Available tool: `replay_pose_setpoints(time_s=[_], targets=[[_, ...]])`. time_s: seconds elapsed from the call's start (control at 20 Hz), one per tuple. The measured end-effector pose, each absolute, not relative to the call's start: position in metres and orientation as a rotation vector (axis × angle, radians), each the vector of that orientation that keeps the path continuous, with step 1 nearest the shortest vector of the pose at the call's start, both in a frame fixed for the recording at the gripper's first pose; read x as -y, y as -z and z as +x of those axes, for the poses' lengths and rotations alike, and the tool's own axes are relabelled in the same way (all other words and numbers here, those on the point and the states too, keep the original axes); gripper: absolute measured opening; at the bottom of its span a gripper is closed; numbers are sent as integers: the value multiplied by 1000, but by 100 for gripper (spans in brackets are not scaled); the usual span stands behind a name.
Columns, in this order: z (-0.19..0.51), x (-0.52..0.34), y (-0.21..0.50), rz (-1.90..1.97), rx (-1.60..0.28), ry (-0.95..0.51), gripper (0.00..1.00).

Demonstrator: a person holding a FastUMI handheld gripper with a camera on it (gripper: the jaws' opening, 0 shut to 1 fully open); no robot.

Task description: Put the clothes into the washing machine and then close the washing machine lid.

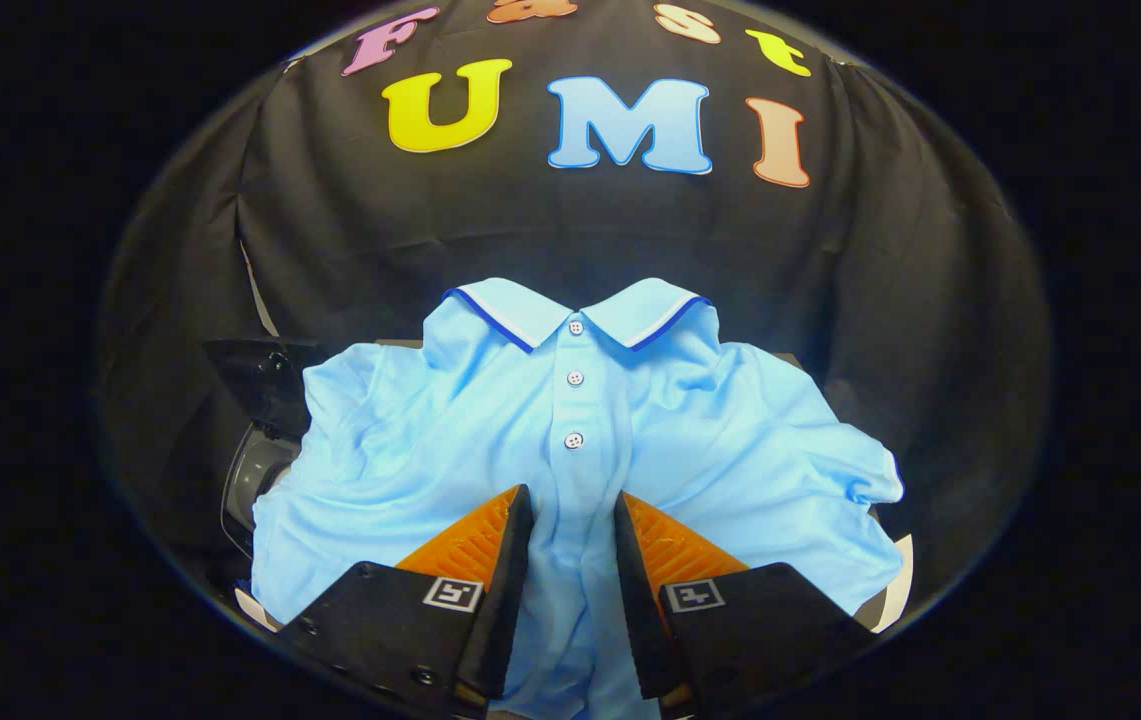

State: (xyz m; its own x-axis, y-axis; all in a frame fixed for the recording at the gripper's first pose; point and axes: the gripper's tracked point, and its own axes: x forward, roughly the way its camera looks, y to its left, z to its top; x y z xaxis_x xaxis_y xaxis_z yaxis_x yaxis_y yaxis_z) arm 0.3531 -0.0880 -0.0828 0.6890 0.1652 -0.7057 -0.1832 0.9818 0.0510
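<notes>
Already the gripper (574,520) pinches a fold of the light blue polo shirt (570,420) just below its button placket, fingers narrowed on the cloth, collar pointing away, washing machine (255,470) peeking out left of the shirt

no readable text, square coded markers (no letters) on gripper (573,505)

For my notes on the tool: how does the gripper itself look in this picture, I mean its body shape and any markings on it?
The gripper has two wedge-shaped fingers that narrow toward the tips. Each inner side carries a ribbed pad. Behind sit blocky black housings, each bearing a small square black-and-white marker, and screws show on the left housing. No cable is visible.
</notes>
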Motion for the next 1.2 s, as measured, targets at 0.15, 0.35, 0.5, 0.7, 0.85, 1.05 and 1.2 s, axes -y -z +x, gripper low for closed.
replay_pose_setpoints(time_s=[0.15, 0.35, 0.5, 0.7, 0.85, 1.05, 1.2], targets=[[353, 85, 83, -27, -773, -179, 2], [352, 86, 78, -94, -769, -155, 2], [350, 84, 74, -49, -760, -156, 2], [348, 84, 54, -18, -714, -160, 1], [339, 80, 23, 34, -644, -175, 2], [334, 69, -17, 58, -572, -205, 2], [330, 56, -52, 75, -501, -238, 1]])
